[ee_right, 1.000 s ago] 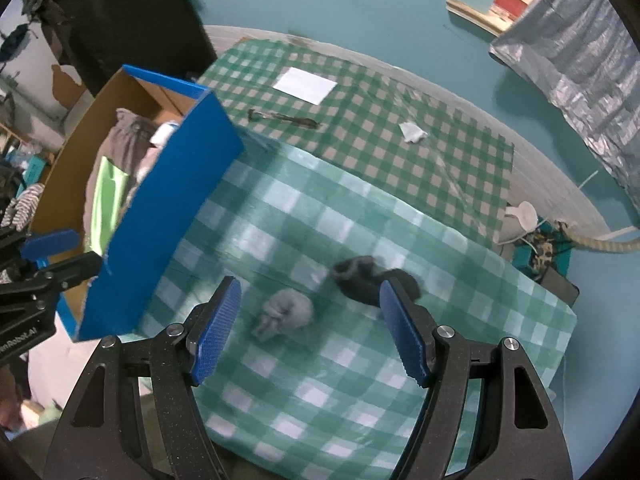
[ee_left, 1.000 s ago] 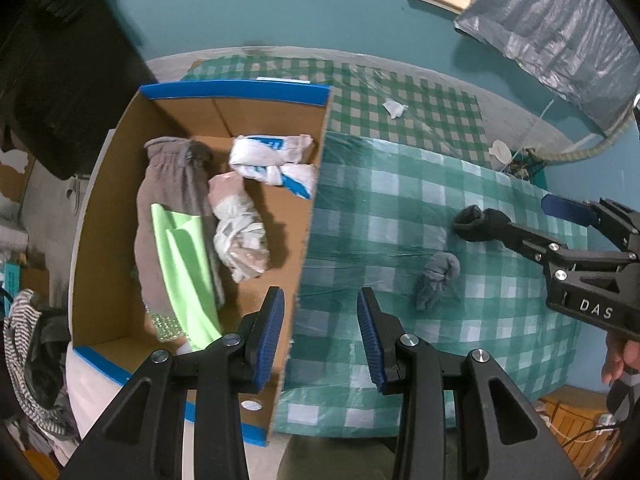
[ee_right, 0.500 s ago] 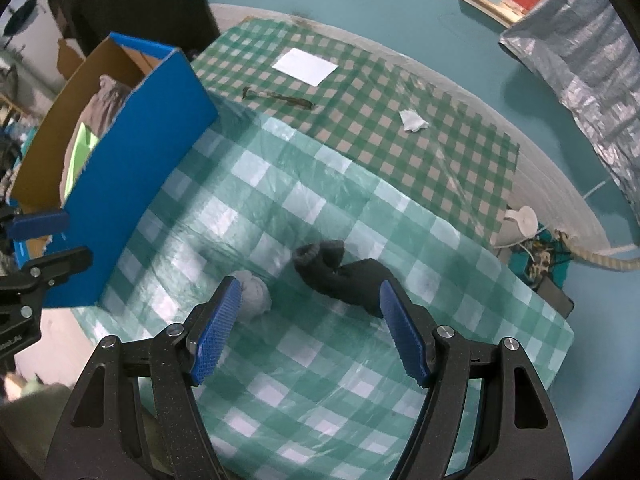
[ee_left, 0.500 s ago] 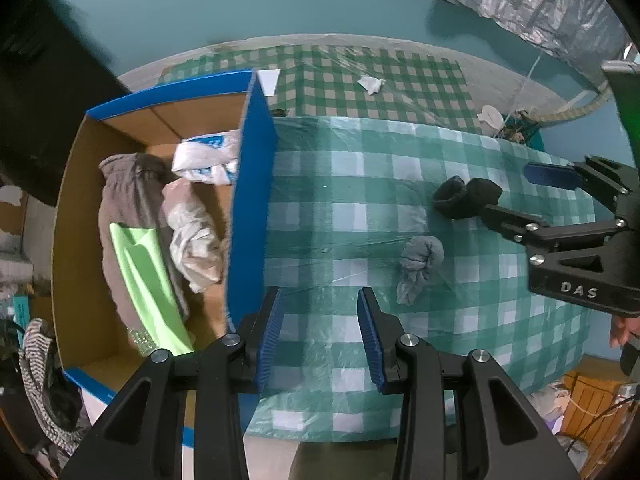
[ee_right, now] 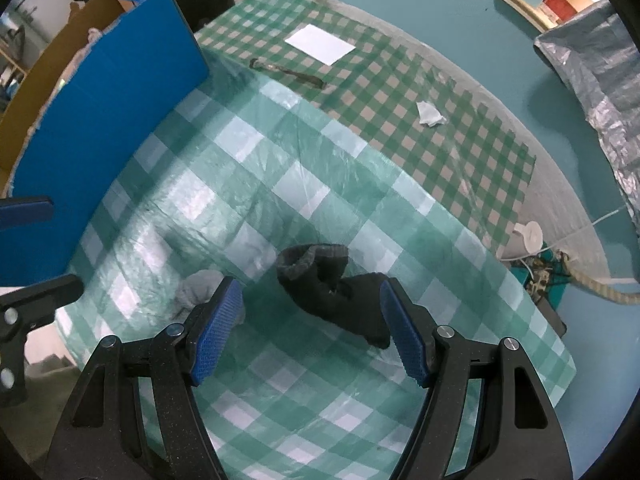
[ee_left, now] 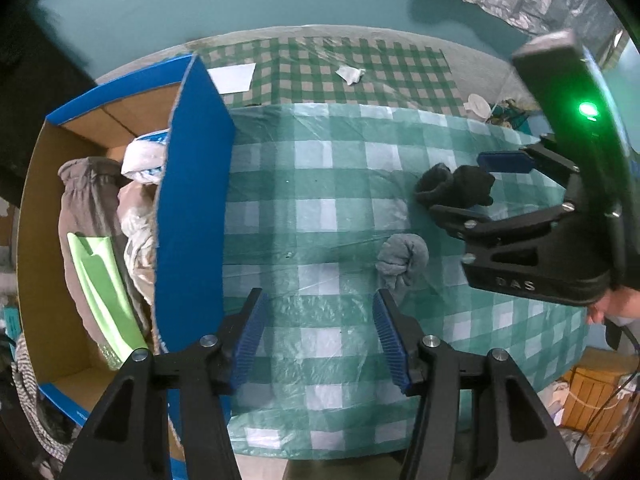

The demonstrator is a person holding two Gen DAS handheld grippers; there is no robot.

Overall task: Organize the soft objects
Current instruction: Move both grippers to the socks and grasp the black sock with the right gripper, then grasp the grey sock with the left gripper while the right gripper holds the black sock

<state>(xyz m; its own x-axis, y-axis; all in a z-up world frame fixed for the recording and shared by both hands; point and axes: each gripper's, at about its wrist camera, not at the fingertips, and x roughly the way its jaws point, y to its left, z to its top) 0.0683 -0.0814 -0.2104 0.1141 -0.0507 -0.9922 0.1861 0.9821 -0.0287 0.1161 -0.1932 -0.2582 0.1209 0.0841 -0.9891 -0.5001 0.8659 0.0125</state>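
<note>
The left gripper [ee_left: 318,336] has spread wide since a moment ago, near the rolled grey sock [ee_left: 402,262]; the right gripper [ee_right: 310,330], jaws apart, straddles the black sock [ee_right: 336,292] beside it.

A white sheet of paper [ee_right: 320,44] lies on the small-checked cloth [ee_right: 460,128]. Near the paper, towards the big-checked cloth [ee_right: 256,184], lies a dark thin strip [ee_right: 287,73]. Further from the paper, a crumpled white tissue [ee_right: 430,114] lies on the same small-checked cloth.
</note>
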